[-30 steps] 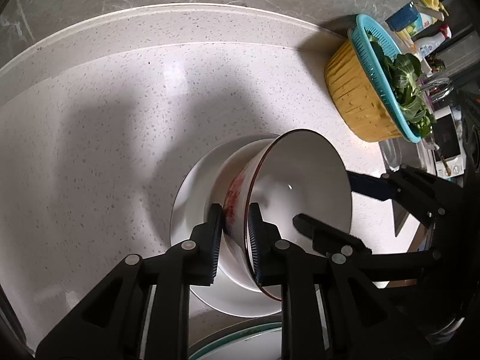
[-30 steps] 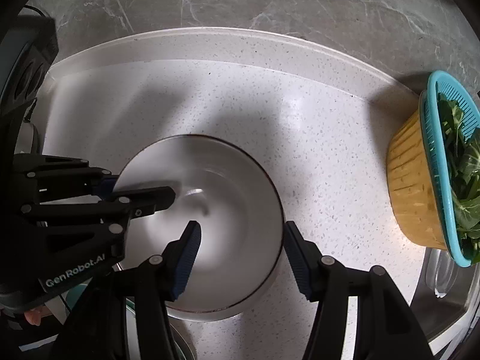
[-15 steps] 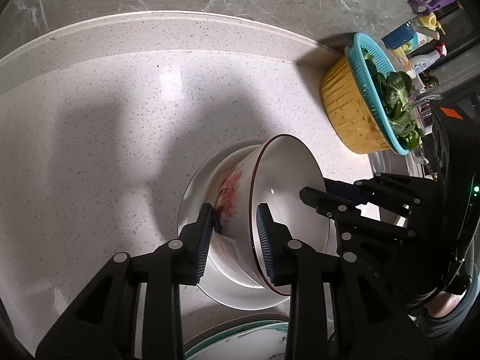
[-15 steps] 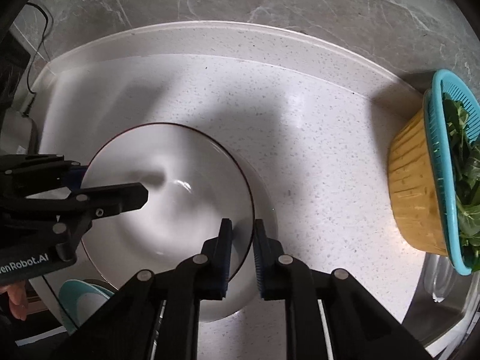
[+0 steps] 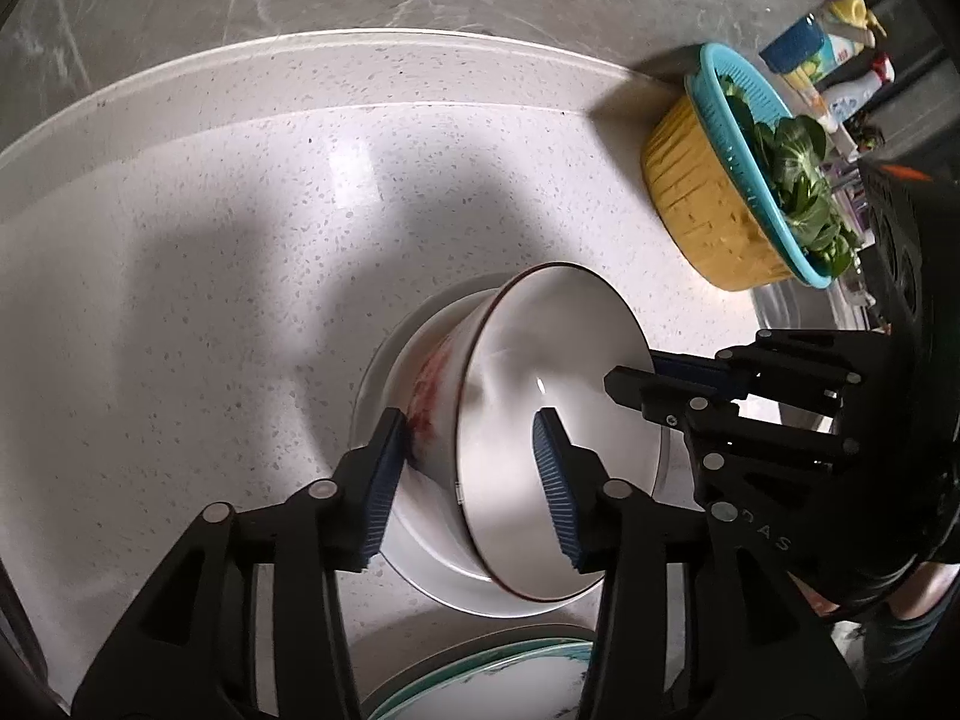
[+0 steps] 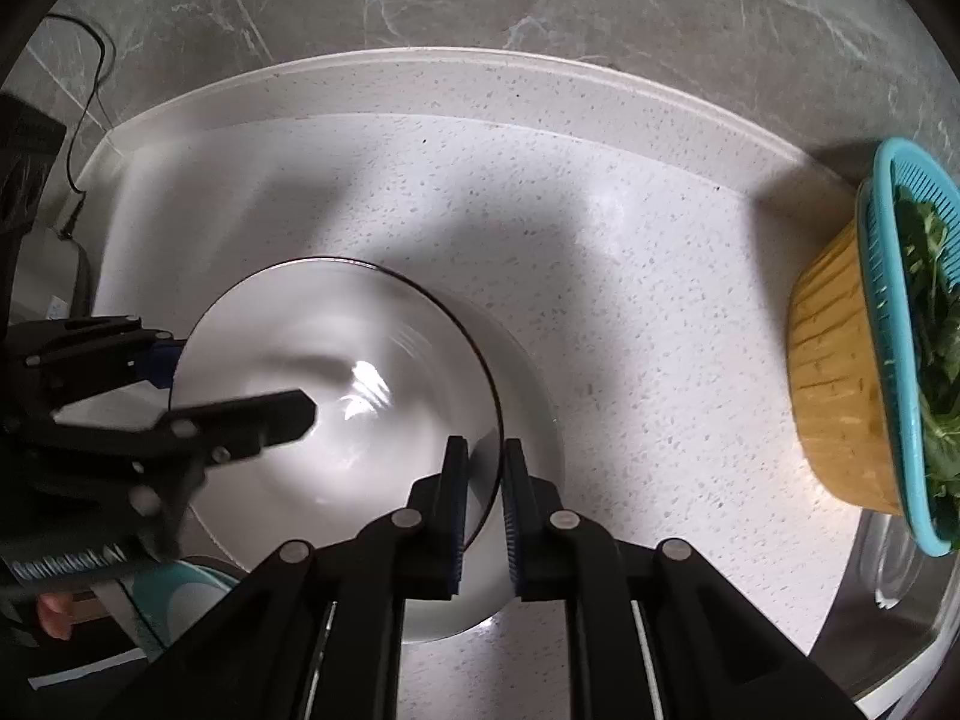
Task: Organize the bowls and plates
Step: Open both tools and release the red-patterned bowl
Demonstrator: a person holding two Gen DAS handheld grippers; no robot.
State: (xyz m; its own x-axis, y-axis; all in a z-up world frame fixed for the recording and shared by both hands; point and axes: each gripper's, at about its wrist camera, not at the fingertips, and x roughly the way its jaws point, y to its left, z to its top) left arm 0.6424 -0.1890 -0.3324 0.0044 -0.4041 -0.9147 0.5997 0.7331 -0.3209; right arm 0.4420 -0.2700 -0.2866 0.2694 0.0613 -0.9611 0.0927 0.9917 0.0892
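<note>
White porcelain is what worries me: the dark-rimmed bowl [image 5: 558,420] sits tilted inside a wider white bowl [image 5: 384,384] on the speckled desk [image 5: 210,276], and only one claw has it. The right claw [image 6: 480,498] is pinched narrow on the bowl's near rim, one finger inside and one outside. The left claw [image 5: 468,480] stands wide, its fingers straddling the opposite wall of the bowl, the outer pad close to a reddish pattern on the outside; I cannot tell whether either pad touches.

With a single grip on a thin glazed rim, I judge the bowl could pivot or slide out between the pads if the right claw lifts or twists sharply, and it would knock against the white bowl beneath. The open left claw could also catch the rim as it pulls away and tip the bowl further. If the bowl is set down crooked, it may rock in the lower one instead of nesting.

Just behind the left claw, at the bottom of its view, lies a teal-rimmed plate [image 5: 480,678]; a dropped bowl could land on it. Off to the right of both claws, well apart, stands a yellow basin [image 6: 840,372] holding a blue colander [image 6: 882,276] of greens, out of harm's way, I think.
</note>
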